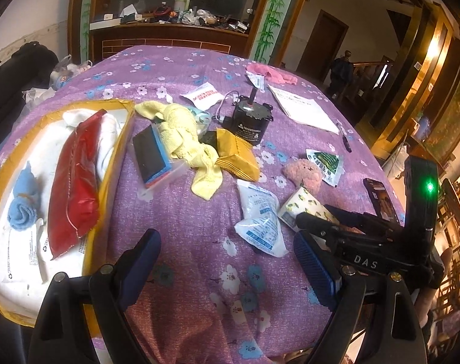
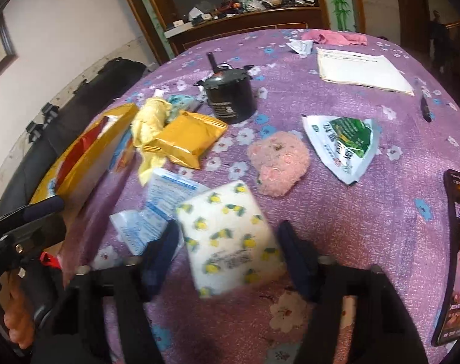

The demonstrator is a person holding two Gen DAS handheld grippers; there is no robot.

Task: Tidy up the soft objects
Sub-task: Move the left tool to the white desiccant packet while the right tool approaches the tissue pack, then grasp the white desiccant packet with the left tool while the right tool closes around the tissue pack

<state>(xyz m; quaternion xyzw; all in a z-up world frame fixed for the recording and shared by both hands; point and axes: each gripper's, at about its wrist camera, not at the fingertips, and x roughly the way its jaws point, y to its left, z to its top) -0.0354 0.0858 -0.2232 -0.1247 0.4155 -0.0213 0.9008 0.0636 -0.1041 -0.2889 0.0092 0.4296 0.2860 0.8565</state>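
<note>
Left tongs (image 1: 227, 261): wide, empty | right tongs (image 2: 230, 248): astride lemon-print tissue pack (image 2: 230, 239), contact unclear

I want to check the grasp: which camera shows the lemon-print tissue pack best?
The right wrist view: the lemon-print tissue pack lies whole between the right gripper fingers. In the left wrist view, that gripper hides part of it.

One gold-edged tray (image 1: 120, 139) at nine o'clock holds one red pouch (image 1: 73, 182) and one rolled blue cloth (image 1: 22, 209). The purple tablecloth (image 1: 184, 242) carries one yellow cloth (image 1: 184, 130), one pink plush (image 1: 304, 174), one lemon-print tissue pack (image 2: 230, 236), one black motor (image 1: 249, 121), two grippers.
</note>
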